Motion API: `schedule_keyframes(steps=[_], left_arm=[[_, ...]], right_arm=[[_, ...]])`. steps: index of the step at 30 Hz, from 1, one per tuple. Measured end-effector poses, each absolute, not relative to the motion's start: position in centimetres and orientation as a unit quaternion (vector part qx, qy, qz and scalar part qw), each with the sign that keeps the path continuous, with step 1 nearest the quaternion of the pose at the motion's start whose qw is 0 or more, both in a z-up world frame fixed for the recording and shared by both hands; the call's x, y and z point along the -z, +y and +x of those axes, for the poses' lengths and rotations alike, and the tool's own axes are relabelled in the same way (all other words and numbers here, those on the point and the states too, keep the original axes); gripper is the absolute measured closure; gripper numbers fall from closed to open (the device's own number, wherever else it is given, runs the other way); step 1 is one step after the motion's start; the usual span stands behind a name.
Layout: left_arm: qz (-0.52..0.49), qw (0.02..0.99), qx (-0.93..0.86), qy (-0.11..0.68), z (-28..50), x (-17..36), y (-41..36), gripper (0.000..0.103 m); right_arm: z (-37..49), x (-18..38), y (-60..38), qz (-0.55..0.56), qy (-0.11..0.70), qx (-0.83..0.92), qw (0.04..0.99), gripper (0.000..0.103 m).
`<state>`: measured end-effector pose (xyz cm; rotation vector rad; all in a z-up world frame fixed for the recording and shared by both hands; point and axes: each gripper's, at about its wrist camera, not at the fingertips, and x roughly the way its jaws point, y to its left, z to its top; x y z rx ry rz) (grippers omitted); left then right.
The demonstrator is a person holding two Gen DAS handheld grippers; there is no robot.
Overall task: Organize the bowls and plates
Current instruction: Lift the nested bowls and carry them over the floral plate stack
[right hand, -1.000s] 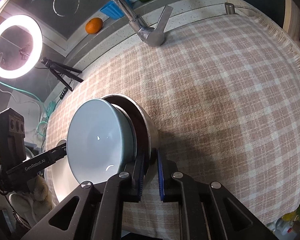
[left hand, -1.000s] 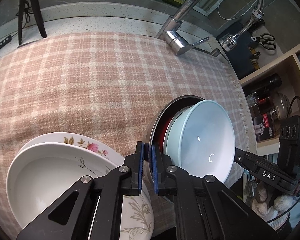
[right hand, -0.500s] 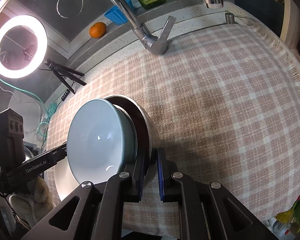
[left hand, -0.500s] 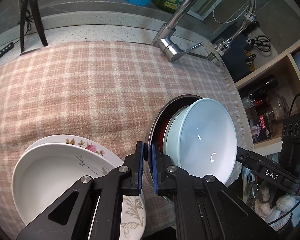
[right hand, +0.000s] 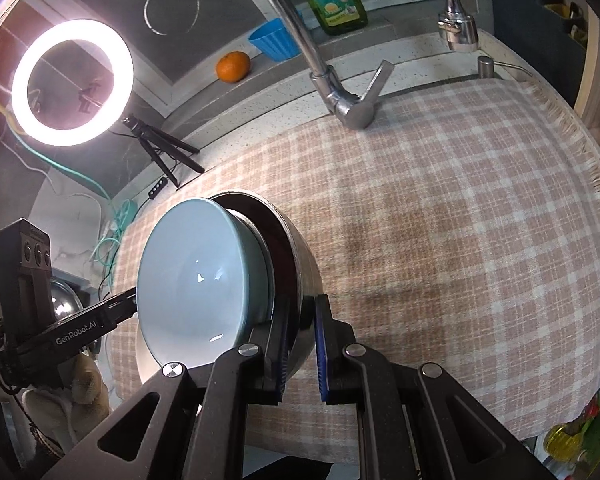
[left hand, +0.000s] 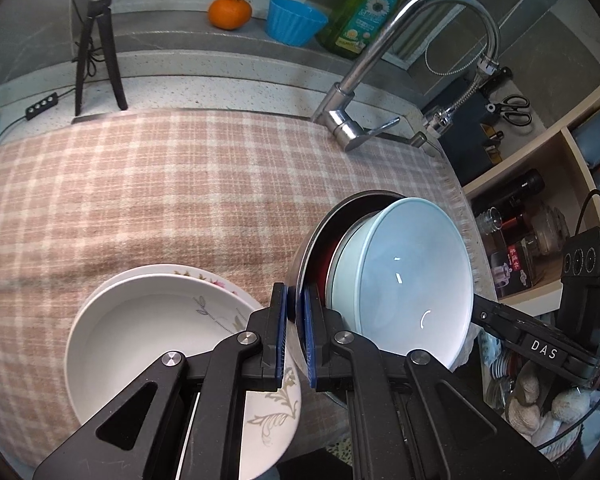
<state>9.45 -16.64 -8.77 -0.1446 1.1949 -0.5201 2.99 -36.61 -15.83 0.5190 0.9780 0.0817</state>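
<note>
Item: nested stack of bowls, held in the air over the tabletop (left hand: 148,184), which is covered by a pink-and-cream plaid cloth (right hand: 460,216).

- Outer piece: steel bowl (left hand: 305,256), dark rim, red showing inside. A pale blue bowl (left hand: 416,280) sits in it, with at least one more pale rim tucked between the two. The stack is tilted, its opening facing roughly 3 o'clock in the left wrist view.
- Left hand-held gripper (left hand: 296,340): clenched on the steel bowl's rim at the stack's 7 o'clock edge, blue pads either side of the metal wall.
- Right hand-held gripper (right hand: 302,344): clenched on the same steel rim on the opposite side, at the stack's 5 o'clock in its own view.
- Second stack: white deep plate (left hand: 148,344) resting on a floral plate (left hand: 272,412), on the cloth at 9 o'clock from the held bowls, just beside them.
- Background, 12 o'clock ledge: orange (left hand: 230,12), blue ribbed cup (left hand: 296,20), green soap bottle (left hand: 364,16). Chrome faucet (left hand: 380,68) at the cloth's far edge.
- Ring light (right hand: 72,82) on a small tripod (right hand: 160,148), at 10 o'clock in the right wrist view.
</note>
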Motion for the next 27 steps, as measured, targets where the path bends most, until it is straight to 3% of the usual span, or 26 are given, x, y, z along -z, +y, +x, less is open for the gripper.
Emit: schedule_keyframes(steps=[27], left_arm=[[-0.107,0.807,0.164,0.557,6.9,8.5,-5.9,0.097]], right_arm=[[4.2,16.0,-26.0,0.214,0.490,-0.116,0.837,0.092]])
